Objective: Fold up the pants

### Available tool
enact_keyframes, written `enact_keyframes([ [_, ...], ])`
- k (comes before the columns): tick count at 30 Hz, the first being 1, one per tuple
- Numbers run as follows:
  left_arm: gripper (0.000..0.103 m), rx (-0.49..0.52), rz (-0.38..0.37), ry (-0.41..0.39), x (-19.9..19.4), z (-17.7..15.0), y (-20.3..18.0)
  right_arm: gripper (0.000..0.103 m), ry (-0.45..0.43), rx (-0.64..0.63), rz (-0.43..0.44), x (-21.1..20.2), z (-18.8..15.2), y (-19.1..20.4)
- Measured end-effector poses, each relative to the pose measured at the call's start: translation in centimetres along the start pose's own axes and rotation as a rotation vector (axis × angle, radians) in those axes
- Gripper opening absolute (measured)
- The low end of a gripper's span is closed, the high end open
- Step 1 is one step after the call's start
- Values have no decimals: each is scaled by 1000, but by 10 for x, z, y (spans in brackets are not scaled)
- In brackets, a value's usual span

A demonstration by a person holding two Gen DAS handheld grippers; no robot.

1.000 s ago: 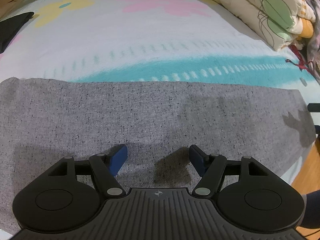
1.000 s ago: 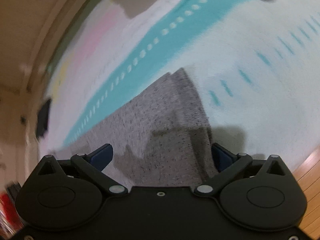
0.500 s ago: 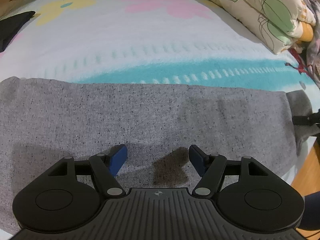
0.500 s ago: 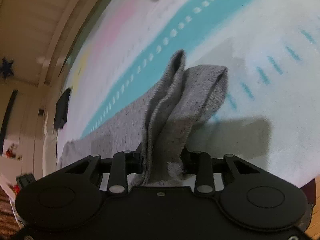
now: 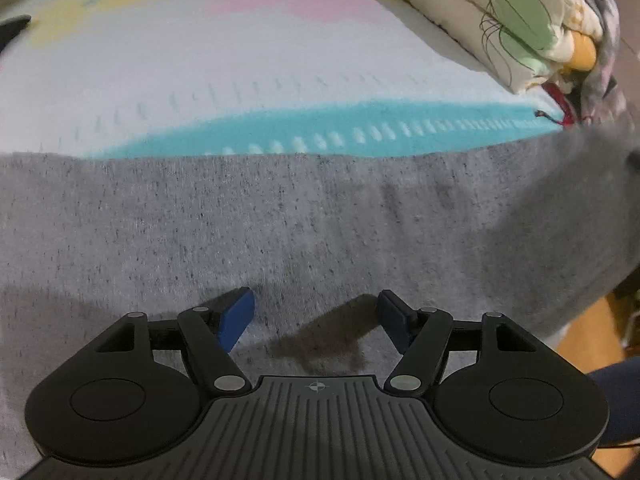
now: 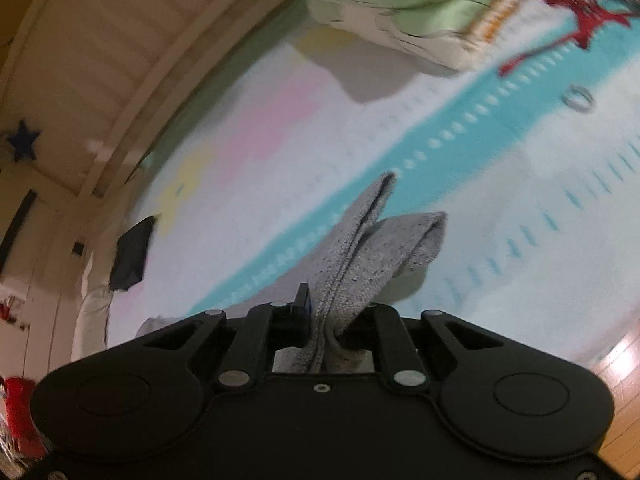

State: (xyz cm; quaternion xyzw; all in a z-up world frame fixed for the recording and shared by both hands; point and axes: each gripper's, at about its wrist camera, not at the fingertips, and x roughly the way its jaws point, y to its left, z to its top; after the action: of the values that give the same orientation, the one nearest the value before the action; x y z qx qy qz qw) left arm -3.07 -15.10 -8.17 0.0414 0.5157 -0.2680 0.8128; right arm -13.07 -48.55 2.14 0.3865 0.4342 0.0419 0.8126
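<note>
Above the bed (image 6: 520, 184), right fingers (image 6: 332, 312) have just closed, pinching the pants (image 6: 372, 248) edge; left fingers (image 5: 316, 316) stand open.

Both wrist views close, angled down, sharing grey pants (image 5: 320, 220) and bedsheet (image 5: 200, 72)

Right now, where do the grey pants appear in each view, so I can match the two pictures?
Left wrist: the pants lie spread across the middle, their right end lifted and blurred.
Right wrist: one end of the pants is bunched at centre, pinched in the right hand-held gripper.
Shared landmark: the bed's teal stripe.
</note>
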Motion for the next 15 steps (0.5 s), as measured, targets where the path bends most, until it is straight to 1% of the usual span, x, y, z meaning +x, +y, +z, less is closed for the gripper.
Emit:
enact_keyframes([
  [2,66,13,3,11,-3,4,-1,19,4,-43,26,7,-3,25],
  [4,66,-21,9,-11,-13,7,8,19,19,-88,69,18,-5,60],
  [6,66,-77,43,-46,-29,10,26,19,51,-154,113,32,-9,96],
  [10,66,-247,120,-132,-60,12,79,20,134,-250,178,75,-25,155],
  [13,66,-392,168,-176,-78,6,121,20,213,-330,183,123,-45,192],
  [15,66,-475,193,-198,-87,-1,146,20,285,-369,179,161,-64,211],
])
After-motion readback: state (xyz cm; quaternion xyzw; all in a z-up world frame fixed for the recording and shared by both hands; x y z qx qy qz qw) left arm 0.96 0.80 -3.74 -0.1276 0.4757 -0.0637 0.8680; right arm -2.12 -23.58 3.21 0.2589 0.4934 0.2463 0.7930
